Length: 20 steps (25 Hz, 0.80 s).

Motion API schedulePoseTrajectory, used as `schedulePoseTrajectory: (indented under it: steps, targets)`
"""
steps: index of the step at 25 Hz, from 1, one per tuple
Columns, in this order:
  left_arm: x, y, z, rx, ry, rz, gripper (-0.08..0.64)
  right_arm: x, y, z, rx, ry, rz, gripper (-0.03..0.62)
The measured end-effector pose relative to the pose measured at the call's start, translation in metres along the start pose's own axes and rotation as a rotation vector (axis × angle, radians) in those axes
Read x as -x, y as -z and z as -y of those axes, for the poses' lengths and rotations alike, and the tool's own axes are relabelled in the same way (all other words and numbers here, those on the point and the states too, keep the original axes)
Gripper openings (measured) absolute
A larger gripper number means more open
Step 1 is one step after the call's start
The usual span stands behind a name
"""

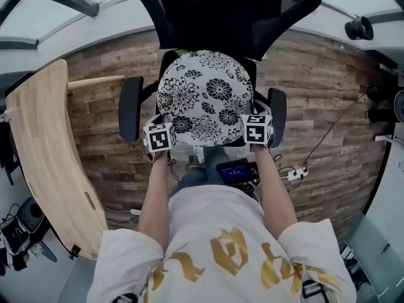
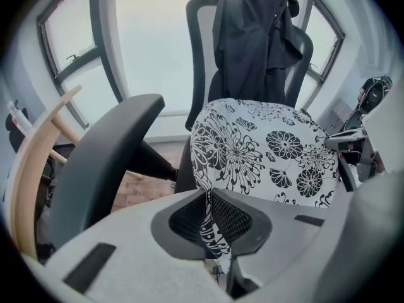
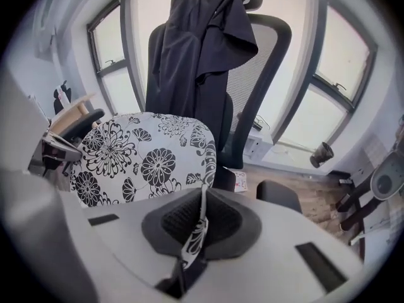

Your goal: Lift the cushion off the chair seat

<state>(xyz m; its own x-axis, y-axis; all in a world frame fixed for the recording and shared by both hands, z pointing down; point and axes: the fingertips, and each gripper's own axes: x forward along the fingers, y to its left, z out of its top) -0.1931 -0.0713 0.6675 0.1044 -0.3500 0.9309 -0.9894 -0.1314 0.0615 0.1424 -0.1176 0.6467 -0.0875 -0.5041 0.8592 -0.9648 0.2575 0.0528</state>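
Two folds of the cushion (image 1: 205,96) are sitting clamped, one in our left claw (image 2: 210,221), one in our right claw (image 3: 194,233). We are risking the thin fabric slipping out under its hanging weight.

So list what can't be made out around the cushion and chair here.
Chair seat: head view, covered by the cushion.
Backrest: both gripper views, mostly draped by a dark garment.
Left gripper tips: head view, under its marker cube.
Cushion's underside: no view shows it.
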Motion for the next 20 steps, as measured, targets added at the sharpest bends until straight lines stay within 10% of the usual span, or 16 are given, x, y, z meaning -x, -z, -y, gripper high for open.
schedulePoseTrajectory:
  steps: [20]
  targets:
    - [0.077,-0.022,-0.002,-0.003,0.024,0.223,0.031,0.087,0.004,-0.016,0.052,0.048,0.137,0.023]
